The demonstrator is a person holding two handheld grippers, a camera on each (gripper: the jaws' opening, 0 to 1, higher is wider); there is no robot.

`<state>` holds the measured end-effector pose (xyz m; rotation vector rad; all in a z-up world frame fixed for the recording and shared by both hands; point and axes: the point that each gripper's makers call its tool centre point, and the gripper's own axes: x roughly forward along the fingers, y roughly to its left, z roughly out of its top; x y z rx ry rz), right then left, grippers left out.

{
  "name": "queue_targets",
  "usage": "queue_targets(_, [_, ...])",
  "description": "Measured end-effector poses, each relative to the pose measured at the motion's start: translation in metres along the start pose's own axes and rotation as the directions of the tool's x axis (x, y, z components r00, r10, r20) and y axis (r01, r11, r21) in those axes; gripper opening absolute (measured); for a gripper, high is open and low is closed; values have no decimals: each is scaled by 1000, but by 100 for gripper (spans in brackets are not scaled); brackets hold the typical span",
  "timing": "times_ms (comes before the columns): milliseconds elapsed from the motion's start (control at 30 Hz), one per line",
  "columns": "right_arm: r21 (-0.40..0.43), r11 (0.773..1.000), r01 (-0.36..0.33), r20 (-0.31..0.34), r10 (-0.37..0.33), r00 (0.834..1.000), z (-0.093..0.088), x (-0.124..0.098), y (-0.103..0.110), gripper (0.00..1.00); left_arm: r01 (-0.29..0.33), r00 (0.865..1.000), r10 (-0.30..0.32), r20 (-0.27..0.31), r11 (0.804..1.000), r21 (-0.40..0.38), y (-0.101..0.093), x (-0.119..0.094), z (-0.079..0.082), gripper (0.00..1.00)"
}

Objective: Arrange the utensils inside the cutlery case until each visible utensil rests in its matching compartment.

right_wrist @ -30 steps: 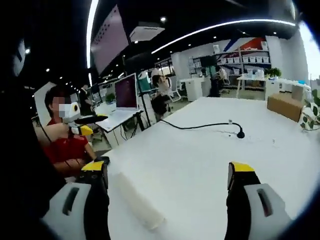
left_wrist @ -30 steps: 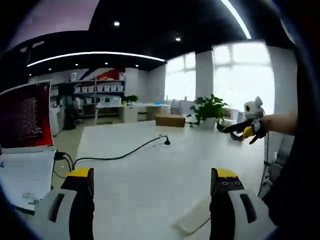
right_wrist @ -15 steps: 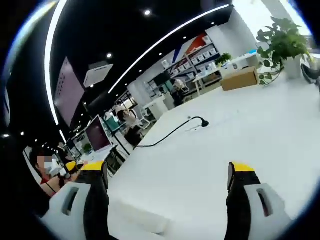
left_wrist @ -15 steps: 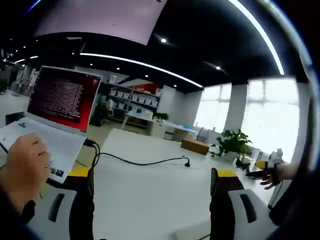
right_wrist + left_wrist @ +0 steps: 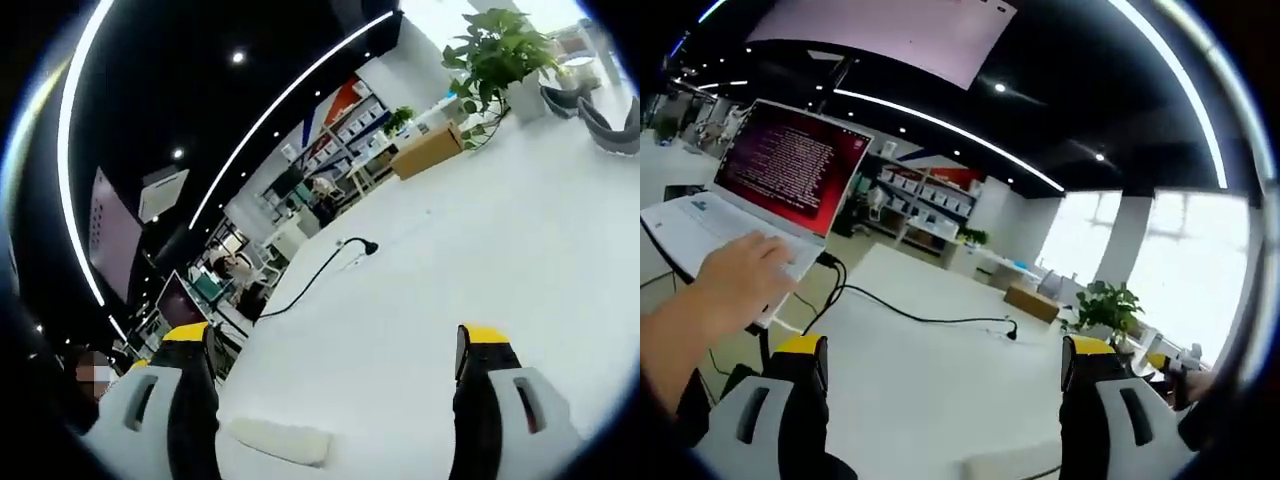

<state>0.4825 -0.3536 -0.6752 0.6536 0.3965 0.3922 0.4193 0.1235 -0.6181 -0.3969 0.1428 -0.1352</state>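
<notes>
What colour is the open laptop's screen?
Dark red with pale text lines on the laptop screen, clearest in the left gripper view.

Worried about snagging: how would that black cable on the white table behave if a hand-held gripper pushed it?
The black cable lies in loose curves across the white table, so it is probably floppy and would bend, not slide whole. It looks thin, likely light. Its far end stands up, so it may drag.
</notes>
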Motion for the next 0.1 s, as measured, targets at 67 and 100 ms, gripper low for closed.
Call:
queue_targets(67, [-14, 1000, -5, -9, 5, 1000, -3, 1, 2, 99, 1, 1000, -1, -10, 1000, 8, 0, 0, 0, 100])
queue_targets(100, [-16, 1000, -5, -12, 5, 1000, -3, 1, 2, 99, 3, 1000, -3, -12, 1000, 13, -1, 0, 0, 100])
